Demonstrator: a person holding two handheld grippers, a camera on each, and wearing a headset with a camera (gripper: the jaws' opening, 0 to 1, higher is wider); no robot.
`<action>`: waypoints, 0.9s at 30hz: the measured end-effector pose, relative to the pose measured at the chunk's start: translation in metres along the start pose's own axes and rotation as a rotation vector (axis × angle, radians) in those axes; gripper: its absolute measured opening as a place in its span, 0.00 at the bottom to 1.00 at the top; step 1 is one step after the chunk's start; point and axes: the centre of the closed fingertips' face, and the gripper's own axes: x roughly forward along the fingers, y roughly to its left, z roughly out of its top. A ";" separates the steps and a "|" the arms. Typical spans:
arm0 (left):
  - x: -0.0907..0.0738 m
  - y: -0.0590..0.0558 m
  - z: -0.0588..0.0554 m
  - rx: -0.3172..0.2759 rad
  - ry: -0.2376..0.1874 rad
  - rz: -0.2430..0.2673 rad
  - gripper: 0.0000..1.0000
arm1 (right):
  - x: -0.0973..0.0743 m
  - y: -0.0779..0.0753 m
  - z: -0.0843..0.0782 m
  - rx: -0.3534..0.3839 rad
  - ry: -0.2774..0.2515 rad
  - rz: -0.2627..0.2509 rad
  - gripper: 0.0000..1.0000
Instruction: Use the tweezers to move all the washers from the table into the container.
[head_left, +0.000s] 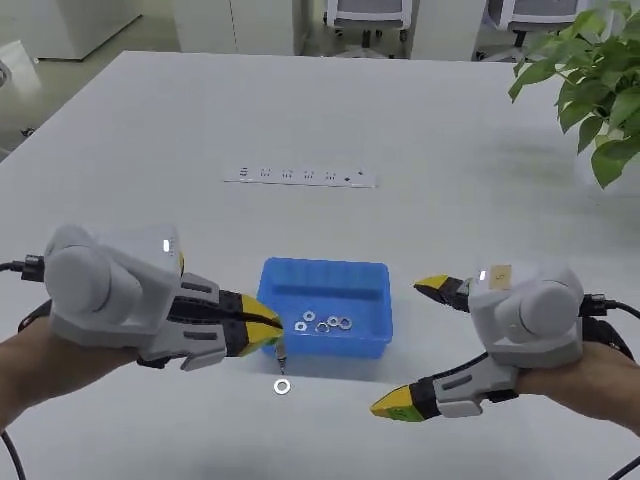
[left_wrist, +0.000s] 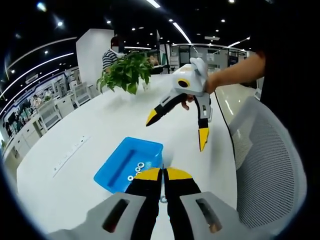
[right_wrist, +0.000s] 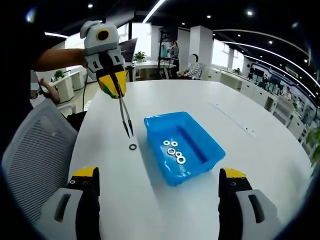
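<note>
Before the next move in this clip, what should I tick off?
1. Left tool shut on tweezers: ok.
2. Tweezers' tips close to the loose washer: ok.
3. Washer gripped: not ok, it lies flat on the table.
4. Gap between the tips: cannot tell.
5. Container open, beside the washer, other washers inside: ok.
6. Right tool open, empty, off to the side: ok.

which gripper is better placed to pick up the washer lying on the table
Left. The left gripper is shut on the tweezers, whose tips sit close to the washer beside the blue container. The right gripper is open and empty, off to the side.
</note>
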 end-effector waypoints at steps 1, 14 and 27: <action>0.001 -0.001 -0.002 -0.003 0.002 -0.004 0.06 | 0.000 0.001 -0.001 0.000 0.002 0.001 1.00; 0.008 -0.005 -0.016 -0.020 0.019 -0.017 0.06 | 0.001 0.009 -0.006 0.009 0.016 0.010 1.00; 0.015 -0.007 -0.022 -0.023 0.033 -0.022 0.06 | 0.001 0.013 -0.008 0.014 0.020 0.014 1.00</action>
